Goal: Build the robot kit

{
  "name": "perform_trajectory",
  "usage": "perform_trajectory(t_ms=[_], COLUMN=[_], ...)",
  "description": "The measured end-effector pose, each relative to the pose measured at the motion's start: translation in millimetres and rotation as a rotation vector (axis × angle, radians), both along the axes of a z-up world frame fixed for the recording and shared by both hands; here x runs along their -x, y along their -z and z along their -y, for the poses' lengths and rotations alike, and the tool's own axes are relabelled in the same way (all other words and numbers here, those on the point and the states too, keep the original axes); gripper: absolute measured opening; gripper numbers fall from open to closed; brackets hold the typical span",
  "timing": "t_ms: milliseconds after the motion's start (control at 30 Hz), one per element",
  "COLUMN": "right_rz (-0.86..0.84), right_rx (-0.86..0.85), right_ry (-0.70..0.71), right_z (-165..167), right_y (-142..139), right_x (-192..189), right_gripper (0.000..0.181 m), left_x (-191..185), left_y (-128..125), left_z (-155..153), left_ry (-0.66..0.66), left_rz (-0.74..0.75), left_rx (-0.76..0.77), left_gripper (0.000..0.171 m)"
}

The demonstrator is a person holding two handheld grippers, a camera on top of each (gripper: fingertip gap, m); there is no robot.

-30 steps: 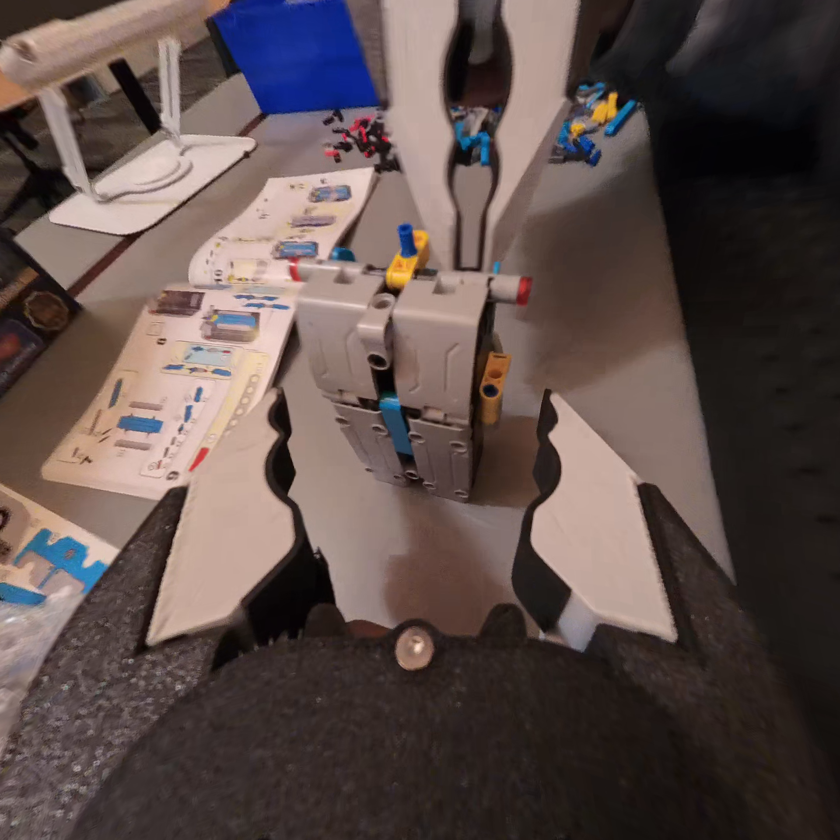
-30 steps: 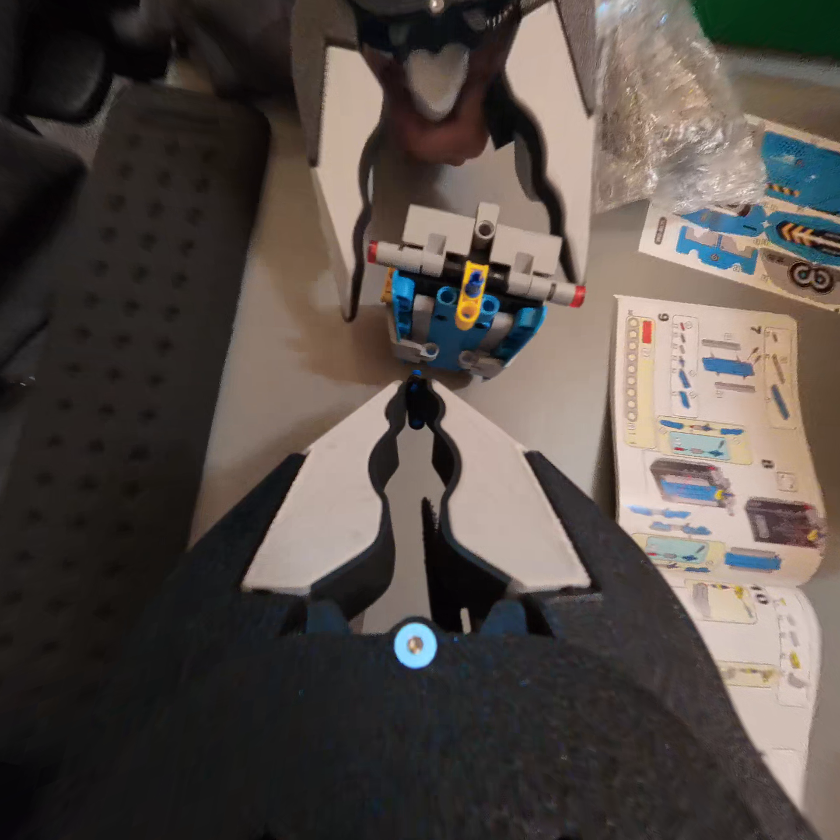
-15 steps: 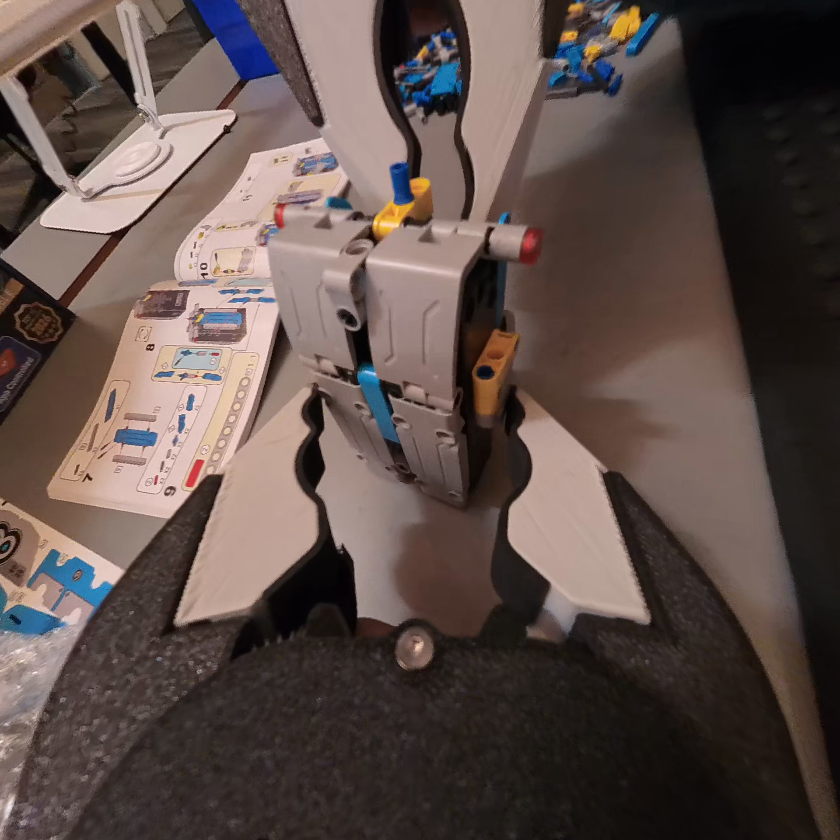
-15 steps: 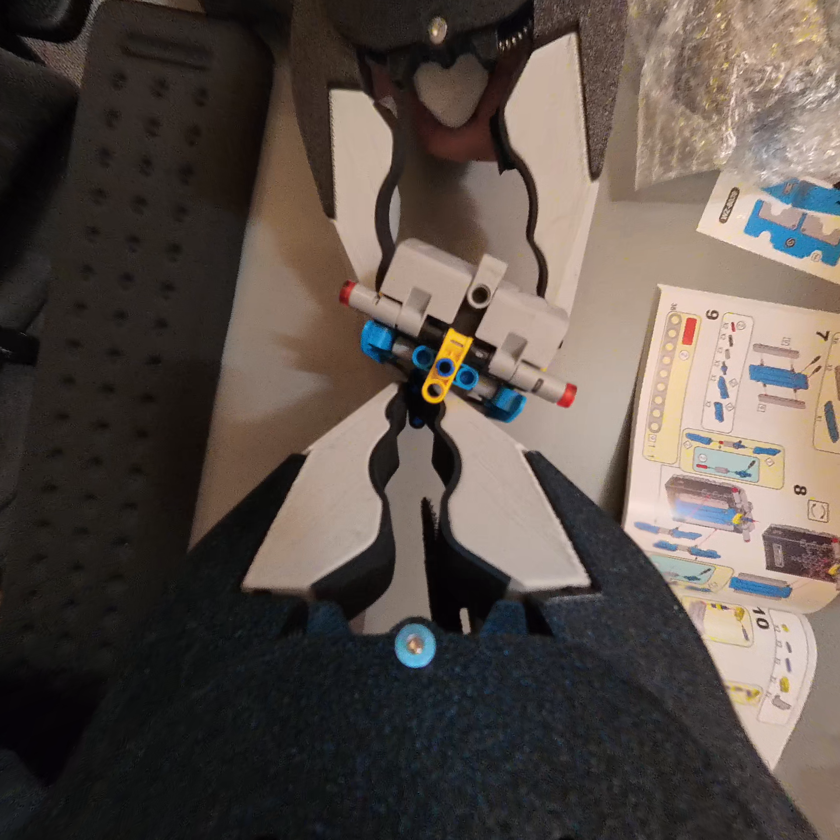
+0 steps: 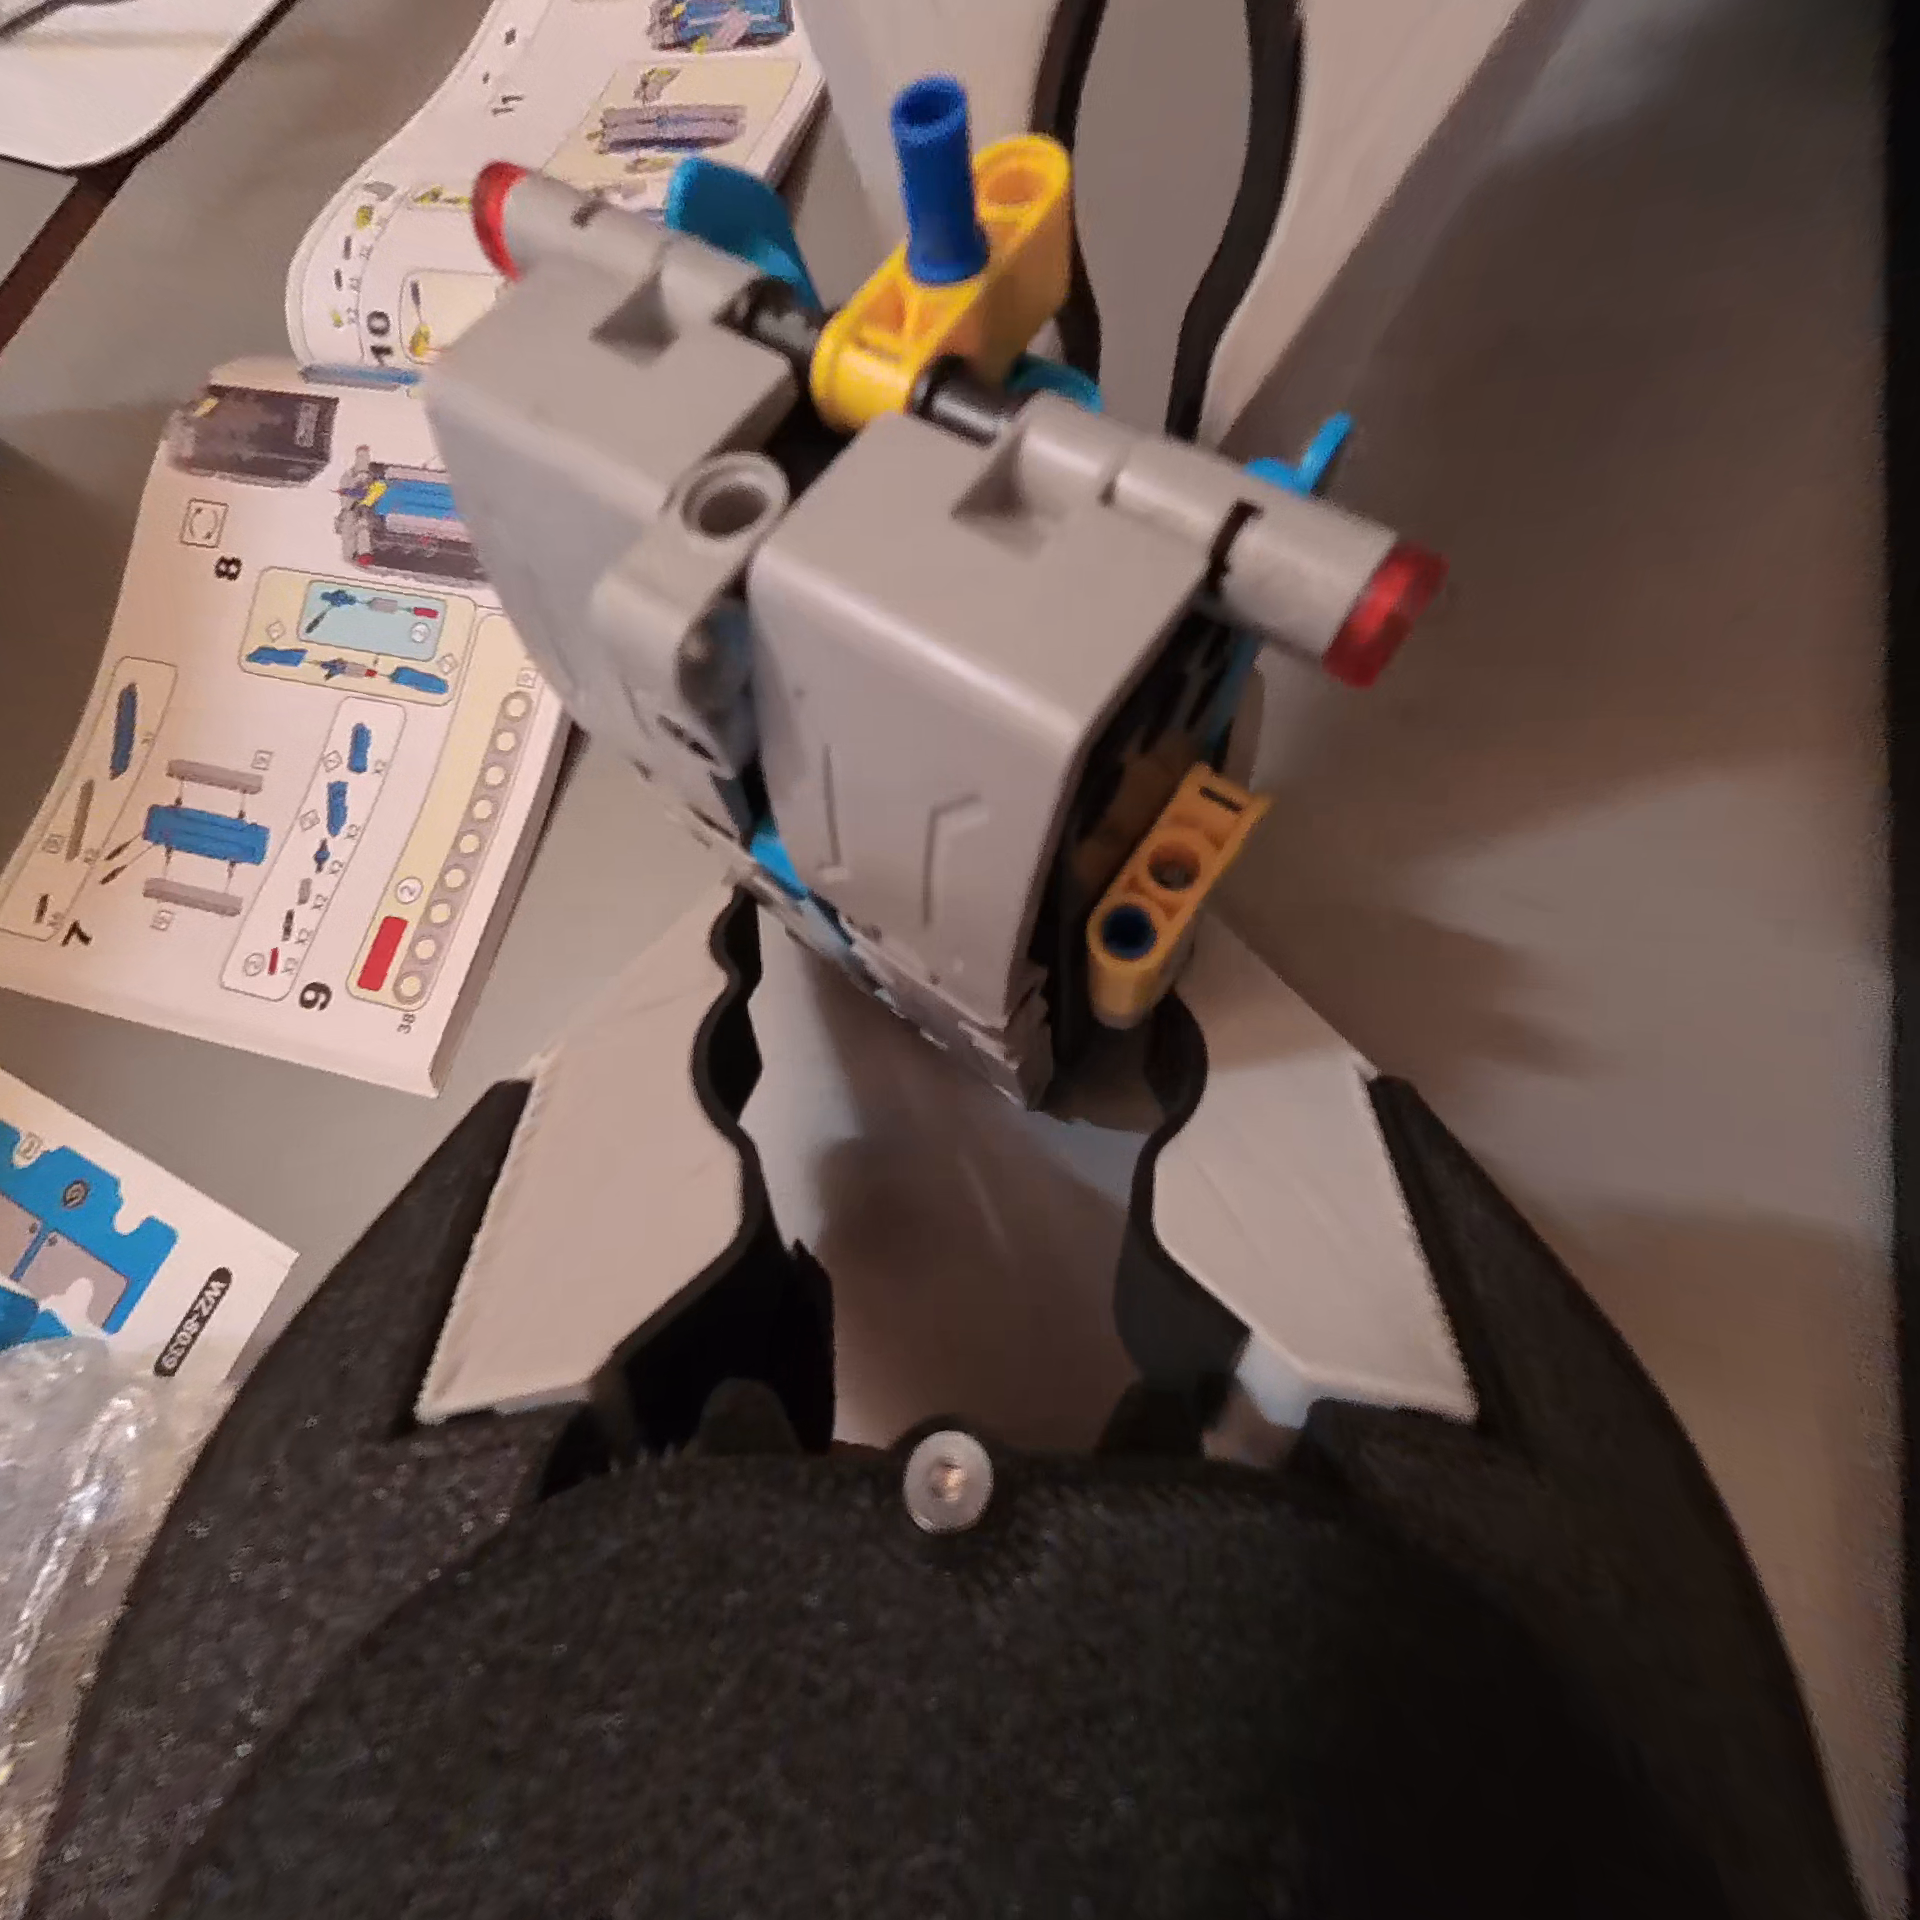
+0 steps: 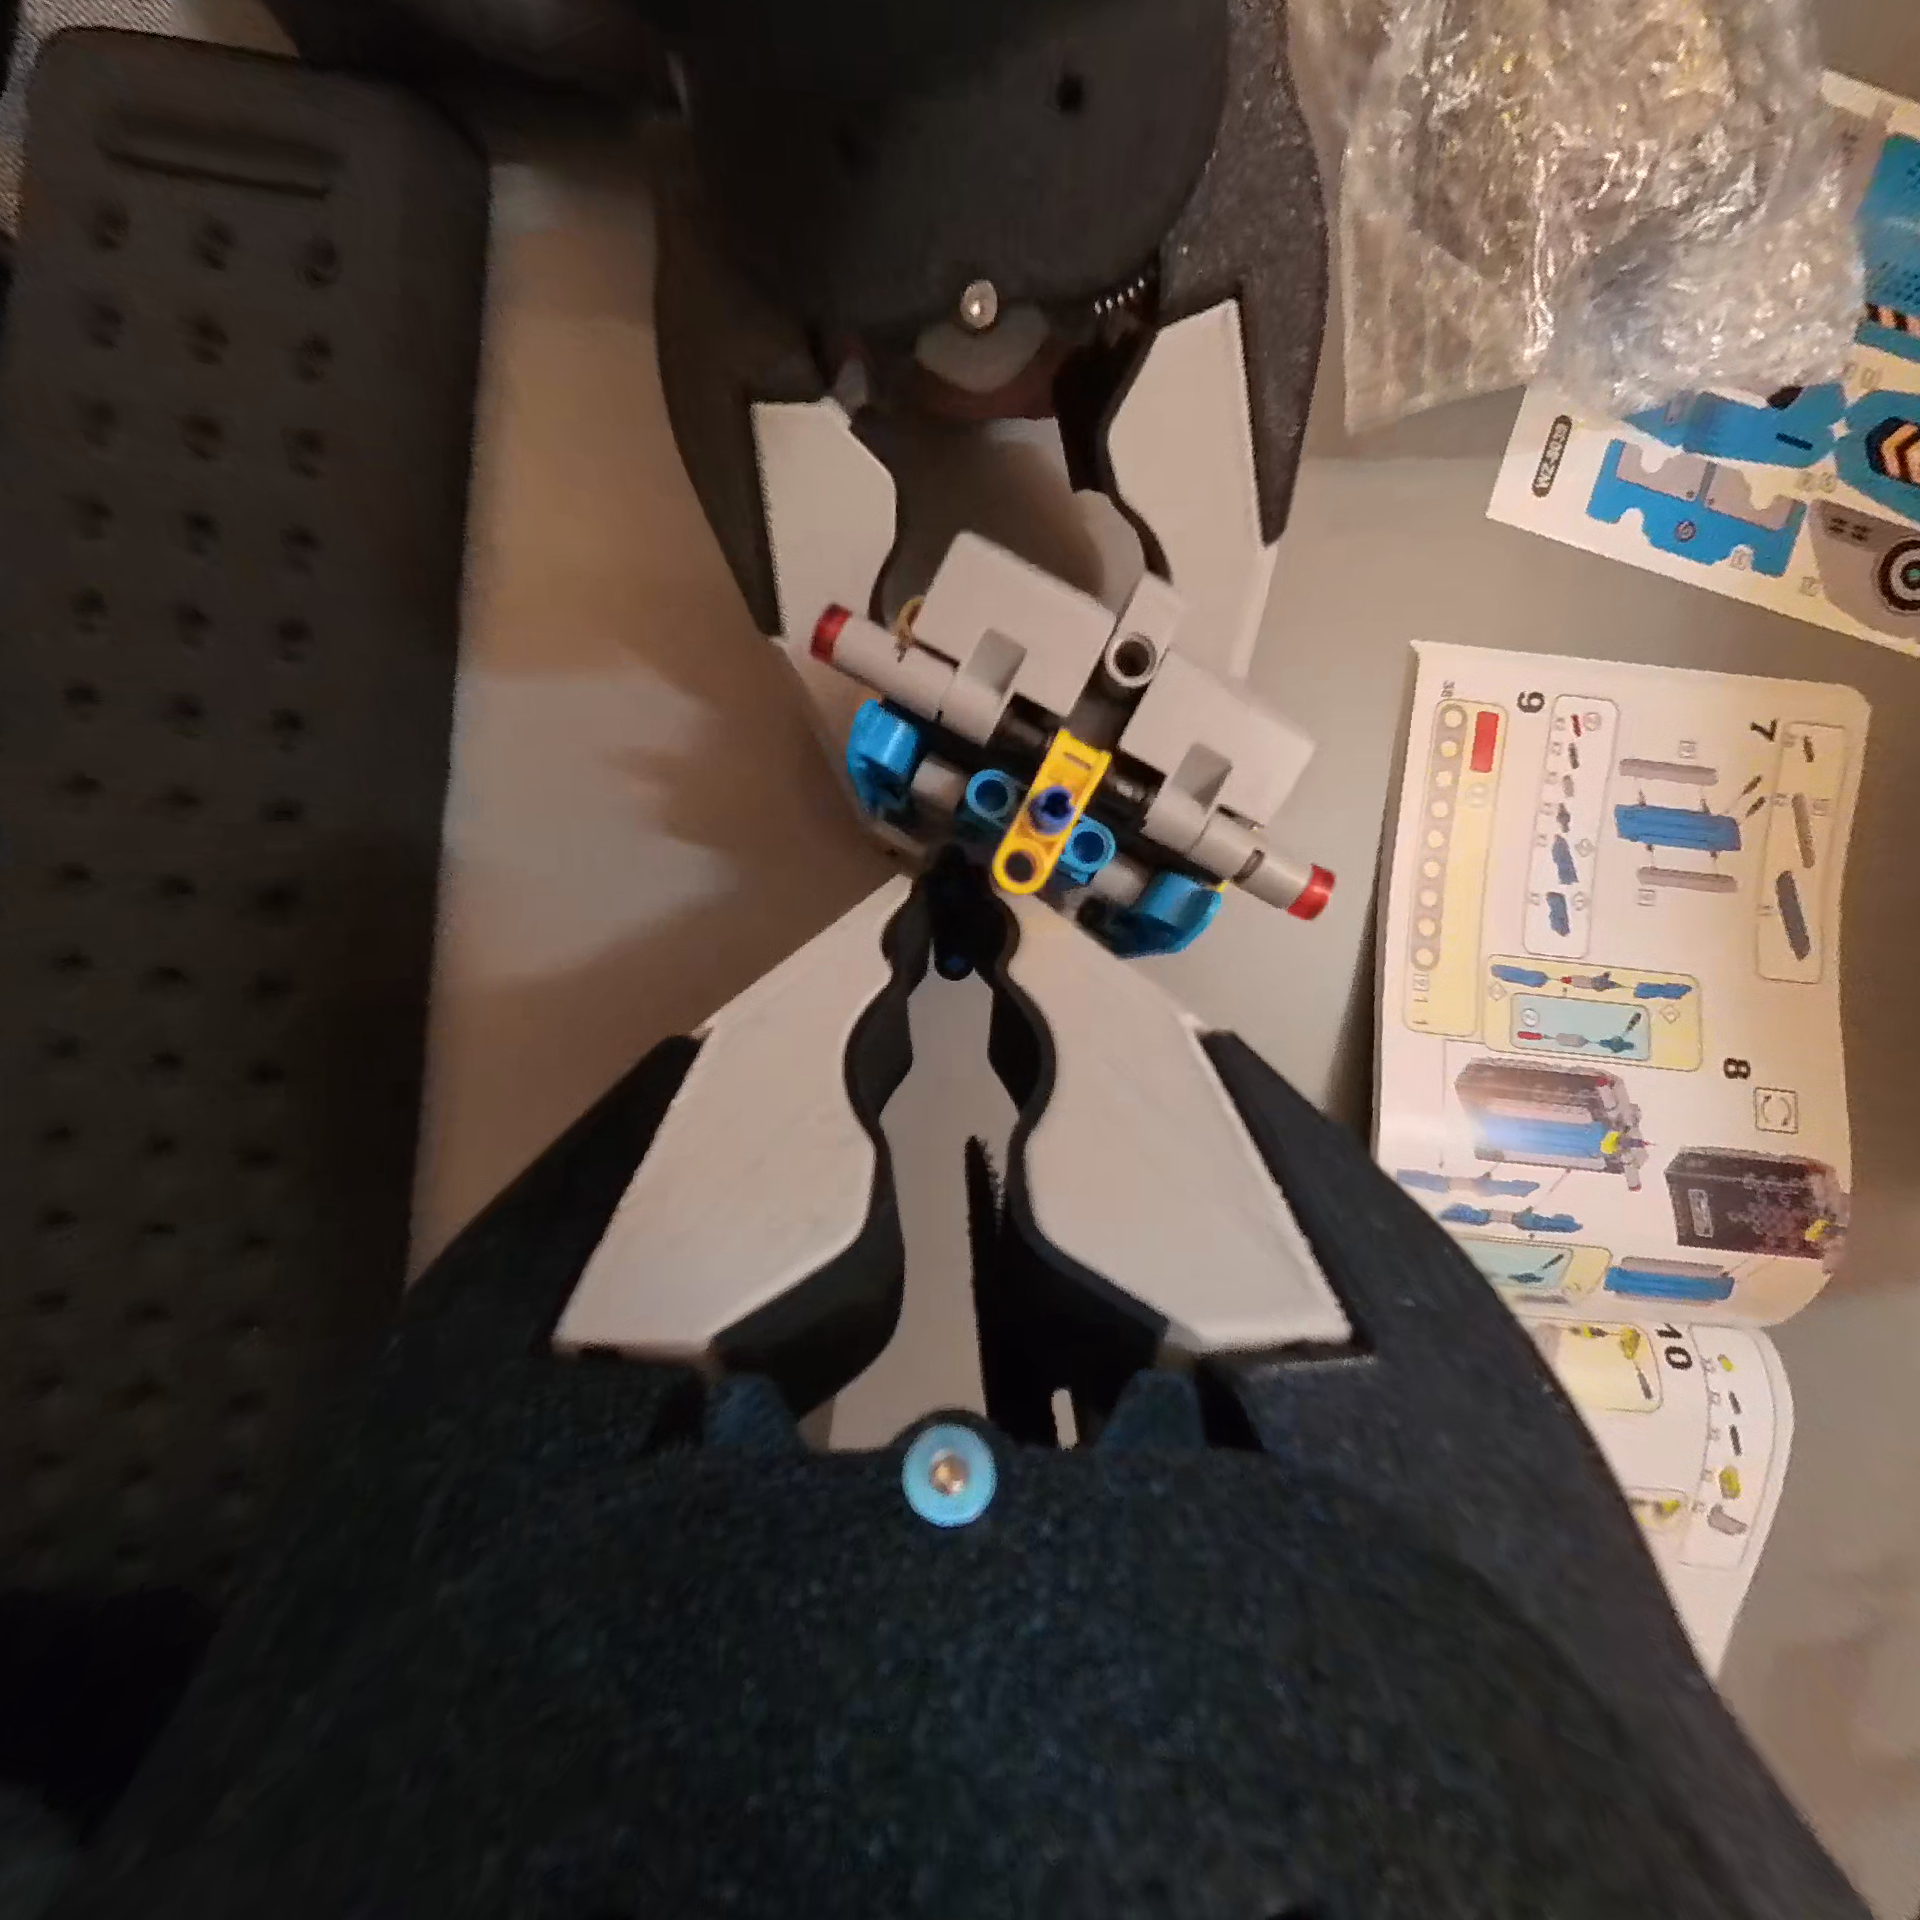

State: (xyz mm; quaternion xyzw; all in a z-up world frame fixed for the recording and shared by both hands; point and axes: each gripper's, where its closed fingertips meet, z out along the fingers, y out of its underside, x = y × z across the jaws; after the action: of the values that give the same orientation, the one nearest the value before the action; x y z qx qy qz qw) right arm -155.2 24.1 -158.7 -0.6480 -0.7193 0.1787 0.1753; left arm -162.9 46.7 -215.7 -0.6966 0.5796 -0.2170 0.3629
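Note:
A small brick model (image 5: 914,707) has grey panels, blue parts, a yellow connector with a blue pin, and red-tipped axles. My left gripper (image 5: 956,977) is shut on its lower end and holds it tilted above the grey table (image 5: 1558,727). In the right wrist view, the left gripper (image 6: 1018,582) comes in from the top with the model (image 6: 1039,644) between its fingers. My right gripper (image 6: 951,914) is shut on a small dark blue pin (image 6: 951,940), and its tip touches the model's near side beside the yellow connector (image 6: 1049,821). The right gripper's fingers (image 5: 1403,208) rise behind the model.
An open instruction booklet (image 5: 312,727) (image 6: 1621,987) lies on the table next to the model. A sticker sheet (image 6: 1714,499) and a crumpled clear plastic bag (image 6: 1579,187) lie beyond it. A black perforated surface (image 6: 208,727) runs along the table's other edge. Spacing between my two grippers at the tips: around 6 cm.
My left gripper has closed on the model's lower end, then lifted and tilted it. My right gripper, still shut on the blue pin, has come up against the model.

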Motion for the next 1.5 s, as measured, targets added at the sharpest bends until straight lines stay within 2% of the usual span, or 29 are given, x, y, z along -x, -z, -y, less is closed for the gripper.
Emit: perform_trajectory(t_ms=[133, 300, 433, 567, 633, 767, 933, 1033, 1167, 1267, 1367, 1500], right_rz=[-0.006, -0.025, -0.020, -0.022, -0.046, -0.207, -0.350, -0.404, -0.516, -0.551, -0.563, -0.542], right_rx=[0.146, 0.178, 0.140, -0.041, -0.101, -0.145, -0.086, -0.024, 0.132, 0.188, 0.190, 0.168], right_ry=[-0.033, -0.046, -0.025, 0.015, 0.043, 0.104, 0.187, 0.219, 0.240, 0.236, 0.206, 0.228], right_z=[21.4, 33.7, 34.3, 26.0, 24.3, 22.8, 24.1, 25.4, 35.0, 42.6, 50.6, 48.9], right_y=[-1.0, -1.8, 3.2, 2.9, 6.7, 13.4, 19.4, 13.6, -2.1, -10.7, -16.6, -11.4], right_x=[0.3, 3.8, 7.2, 7.8, 6.6, 7.0, 9.0, 12.9, 17.2, 15.5, 7.8, -11.0], right_gripper=[0.007, 0.007, 0.007, 0.007, 0.007, 0.007, 0.007, 0.007, 0.007, 0.007, 0.007, 0.007], left_x=[1.4, 1.8, 3.4, 8.7, 10.8, 14.9, 16.4, 19.3, 22.4, 21.4, 26.0, 45.6], left_y=[-0.2, 1.3, 2.6, 1.9, 0.5, -5.0, -10.0, -11.4, -16.7, -16.5, -9.9, -9.1], left_z=[-7.0, -8.3, -11.7, -18.2, -20.7, -25.9, -26.7, -23.8, -8.6, 6.9, 21.4, 20.3], left_ry=[-0.043, -0.054, -0.086, -0.160, -0.179, -0.212, -0.222, -0.220, -0.202, -0.169, -0.137, -0.130], left_rz=[0.004, -0.008, -0.013, -0.011, -0.022, -0.099, -0.210, -0.206, -0.164, -0.162, -0.238, -0.451], left_rx=[0.007, -0.005, 0.004, 0.005, -0.042, -0.185, -0.300, -0.257, -0.111, 0.007, 0.114, 0.087], left_gripper=[0.073, 0.073, 0.073, 0.073, 0.073, 0.073, 0.073, 0.072, 0.072, 0.072, 0.071, 0.071])
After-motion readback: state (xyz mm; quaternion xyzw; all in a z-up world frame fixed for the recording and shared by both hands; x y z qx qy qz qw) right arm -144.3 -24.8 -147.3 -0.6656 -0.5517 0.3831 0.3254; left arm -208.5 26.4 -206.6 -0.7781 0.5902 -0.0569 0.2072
